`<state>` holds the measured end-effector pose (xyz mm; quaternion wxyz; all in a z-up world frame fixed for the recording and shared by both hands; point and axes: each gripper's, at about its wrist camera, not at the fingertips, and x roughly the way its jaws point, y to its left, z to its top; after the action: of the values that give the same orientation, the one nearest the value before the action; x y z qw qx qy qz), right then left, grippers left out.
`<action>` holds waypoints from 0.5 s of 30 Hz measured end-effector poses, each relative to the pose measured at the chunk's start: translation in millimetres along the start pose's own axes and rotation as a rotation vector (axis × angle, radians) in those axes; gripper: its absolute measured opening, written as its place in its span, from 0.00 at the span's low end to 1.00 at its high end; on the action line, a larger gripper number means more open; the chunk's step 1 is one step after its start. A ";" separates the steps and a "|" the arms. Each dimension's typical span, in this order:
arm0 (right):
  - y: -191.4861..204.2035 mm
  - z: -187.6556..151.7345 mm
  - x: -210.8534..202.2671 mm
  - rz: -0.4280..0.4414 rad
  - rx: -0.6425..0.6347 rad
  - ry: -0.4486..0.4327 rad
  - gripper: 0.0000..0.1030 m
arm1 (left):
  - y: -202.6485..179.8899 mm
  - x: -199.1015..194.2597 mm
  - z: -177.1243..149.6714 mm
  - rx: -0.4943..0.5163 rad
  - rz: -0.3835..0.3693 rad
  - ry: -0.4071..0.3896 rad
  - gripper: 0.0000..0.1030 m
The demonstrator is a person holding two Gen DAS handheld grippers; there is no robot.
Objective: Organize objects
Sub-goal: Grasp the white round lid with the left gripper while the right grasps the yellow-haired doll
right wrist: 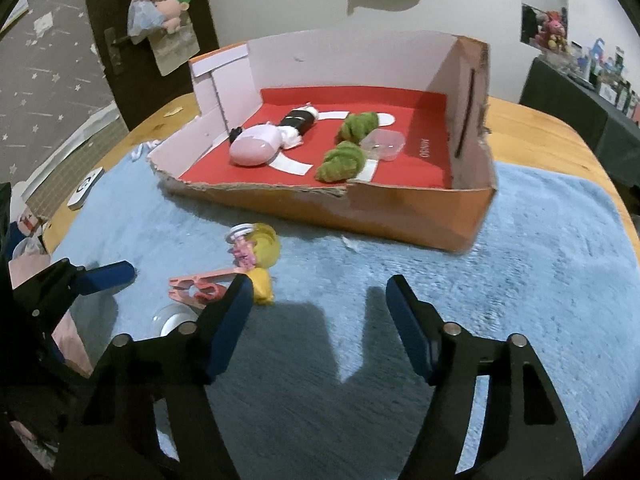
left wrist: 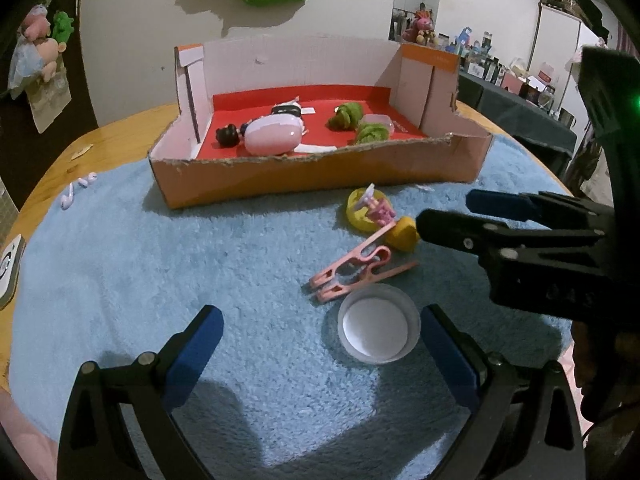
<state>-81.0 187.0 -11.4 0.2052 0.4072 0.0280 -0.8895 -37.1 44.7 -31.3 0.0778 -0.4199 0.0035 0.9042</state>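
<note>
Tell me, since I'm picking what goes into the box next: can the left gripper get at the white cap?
Probably yes. The white cap lies open on the blue mat just ahead of the left gripper, whose jaws stand wide and empty. Only the pink clip lies close behind it.

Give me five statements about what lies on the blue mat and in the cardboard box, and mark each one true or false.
1. The pink clothes peg lies on the blue mat, outside the cardboard box. True.
2. The white cap sits inside the box. False: it rests on the mat, just in front of the peg.
3. Two green fuzzy items lie in the box. True.
4. The left gripper is clamped on the peg. False: its jaws are open and hold nothing.
5. The box floor is blue. False: it is red; the mat is blue.
</note>
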 end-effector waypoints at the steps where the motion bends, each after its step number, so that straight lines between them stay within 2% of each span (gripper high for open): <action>1: 1.0 0.5 1.5 0.005 -0.003 0.002 0.62 | 0.3 0.8 -0.5 -0.002 -0.007 0.003 0.95; 9: 16.0 7.7 16.0 0.049 -0.049 0.027 0.56 | -2.0 0.8 -4.7 0.000 0.005 -0.022 0.93; 11: 19.7 7.9 20.4 0.050 -0.061 0.035 0.55 | -3.7 0.1 -5.9 0.007 0.015 -0.032 0.89; 15: 21.6 5.8 23.3 0.037 -0.076 0.044 0.45 | 0.5 -2.4 -5.5 -0.009 0.014 -0.051 0.72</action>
<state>-90.4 158.0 -22.2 0.2364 0.4191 0.0586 -0.8746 -31.4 43.4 -33.1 0.0694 -0.3971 0.0004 0.9152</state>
